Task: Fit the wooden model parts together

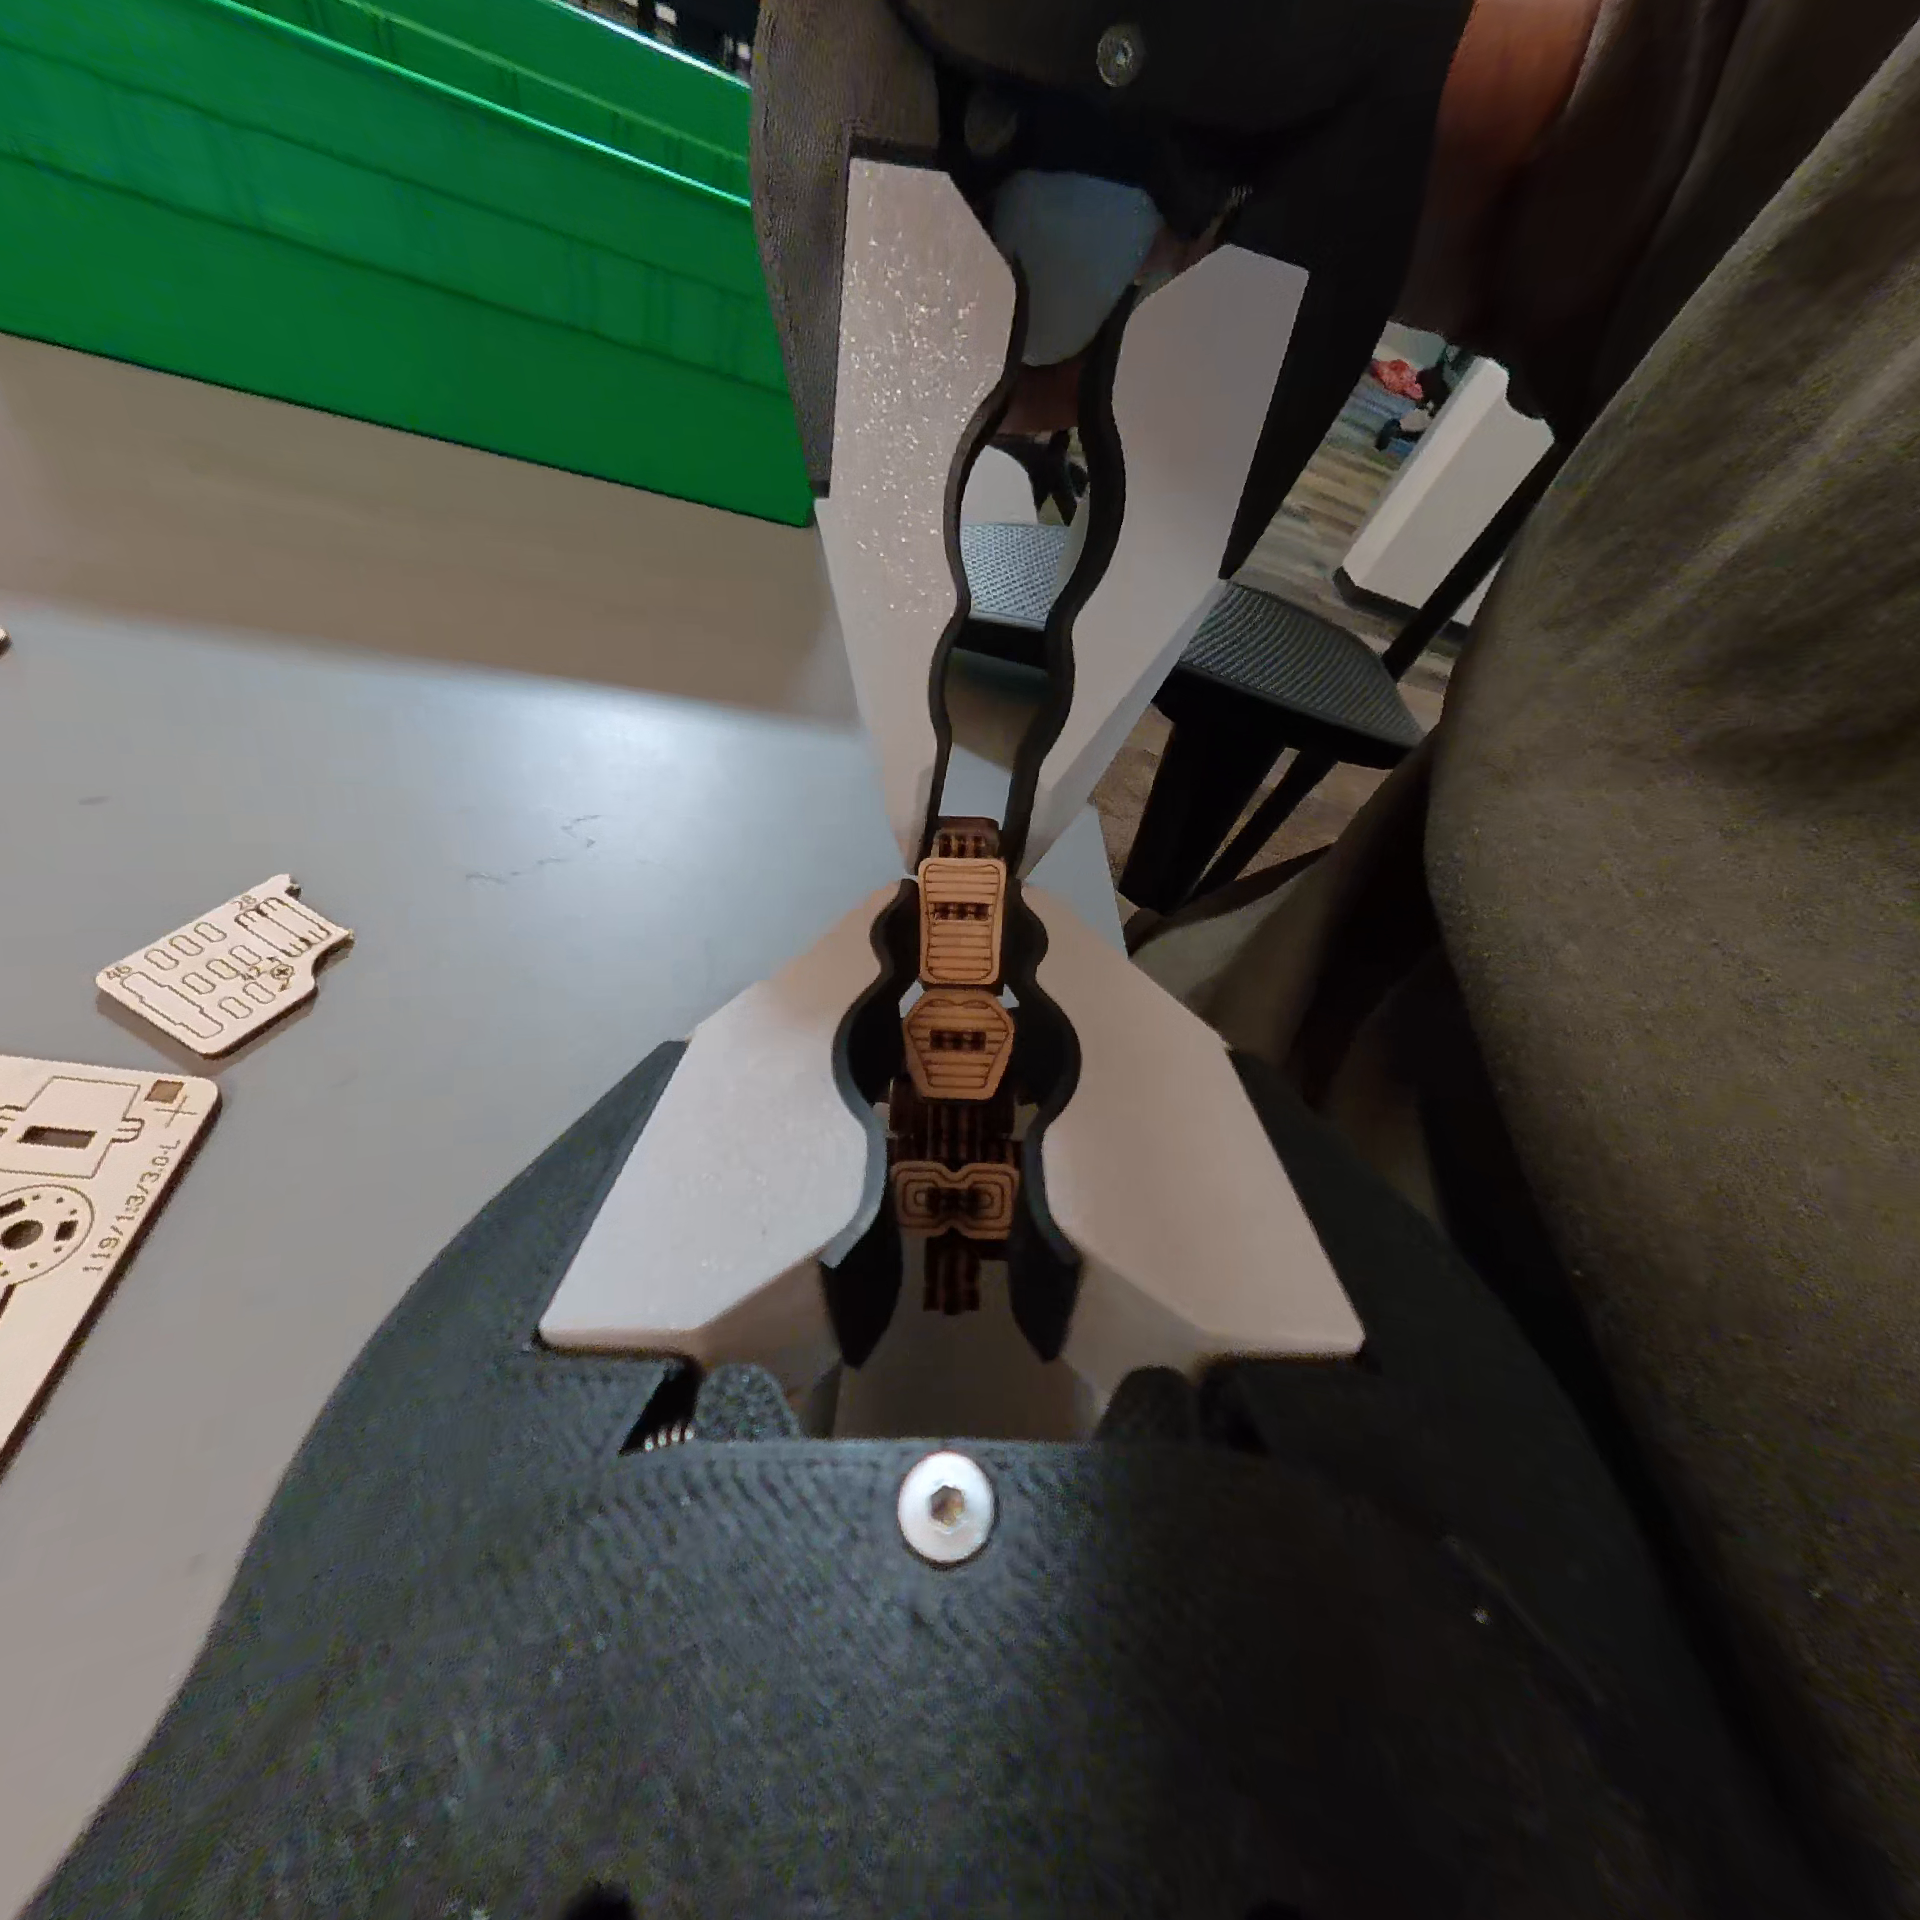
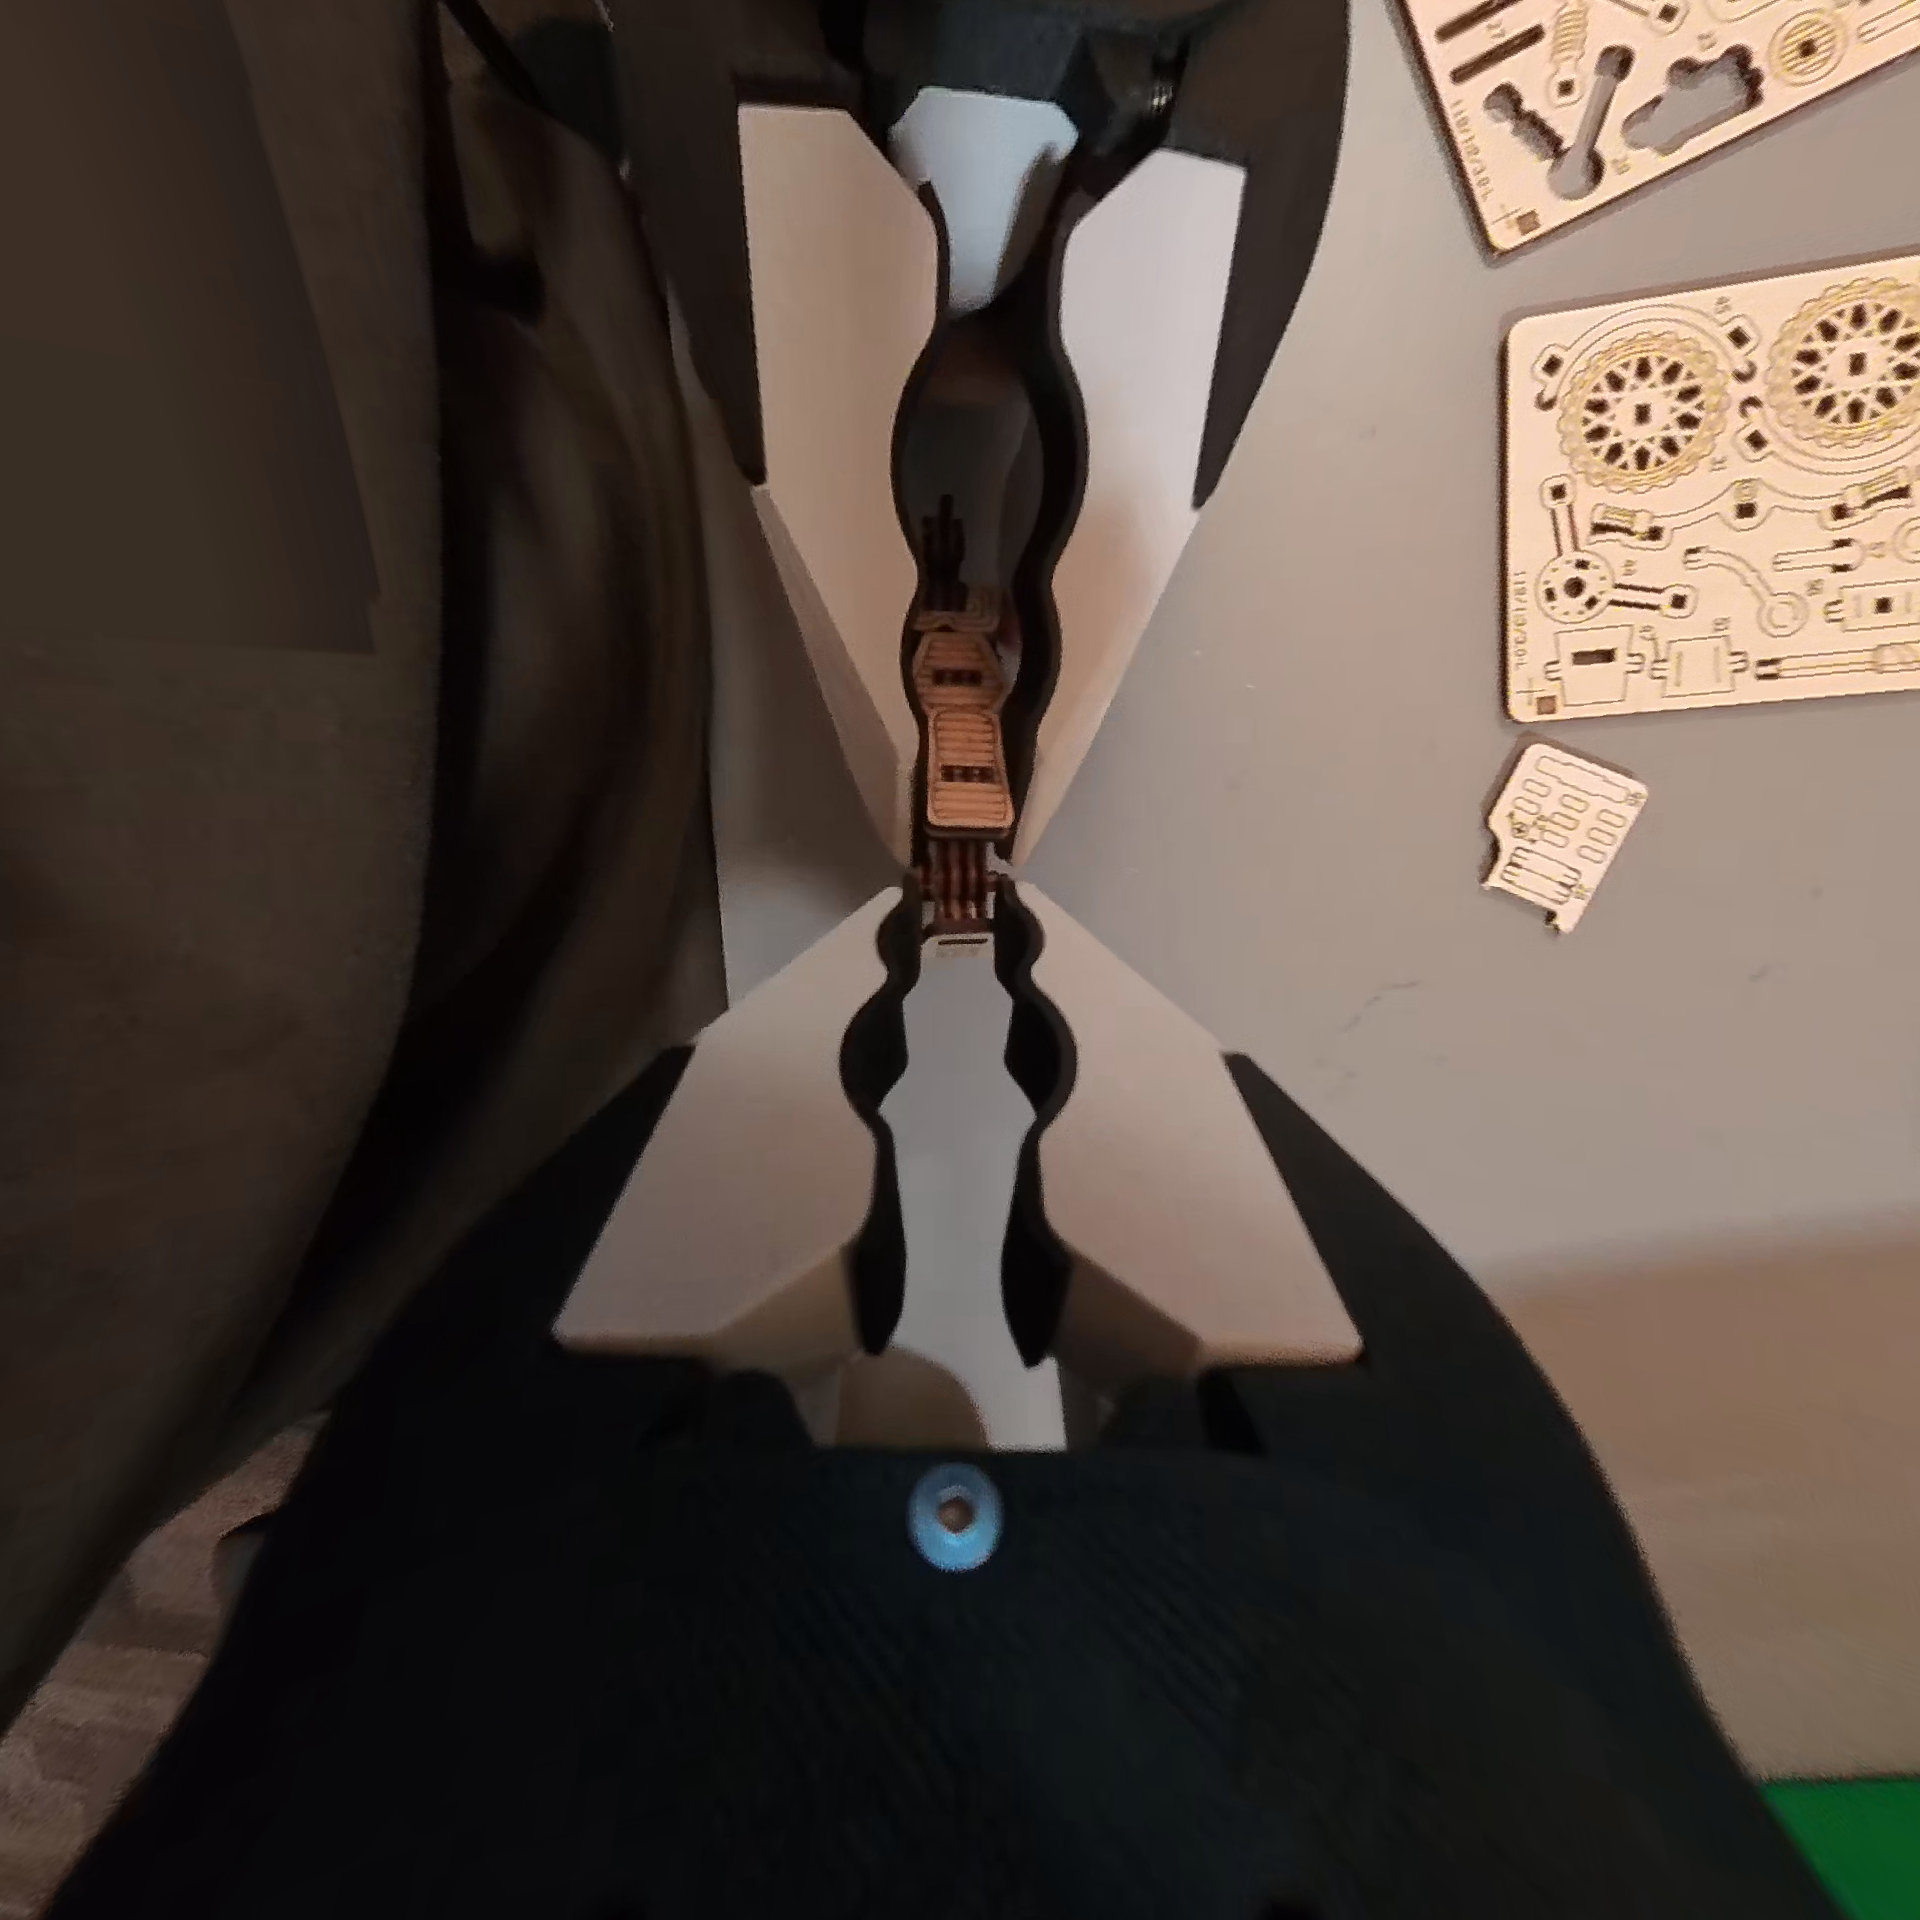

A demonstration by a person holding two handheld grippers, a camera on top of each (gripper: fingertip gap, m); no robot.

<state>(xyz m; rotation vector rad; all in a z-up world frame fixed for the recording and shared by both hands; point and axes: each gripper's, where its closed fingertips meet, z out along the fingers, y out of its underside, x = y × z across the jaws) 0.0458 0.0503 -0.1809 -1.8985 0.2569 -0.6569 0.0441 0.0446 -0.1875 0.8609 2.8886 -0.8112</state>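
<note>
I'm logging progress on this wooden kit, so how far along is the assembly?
Done: a wooden sub-assembly of stacked layers with engraved plates already holds together. In hand: left gripper clamps its body while right gripper pinches its far end, tip to tip. Left: punch-out sheets on the table still carry many parts.

Tip to tip over the desk (image 1: 499, 727) edge: left gripper (image 1: 961, 914) and right gripper (image 2: 961, 914), wooden model (image 1: 961, 997) squeezed between both, no gap there. Open grey desk to one side. Farther out, wooden sheets (image 2: 1714, 520) and a small wooden piece (image 1: 223, 961) in the way. Dark clothing (image 2: 260, 727) close on the other side.
</note>
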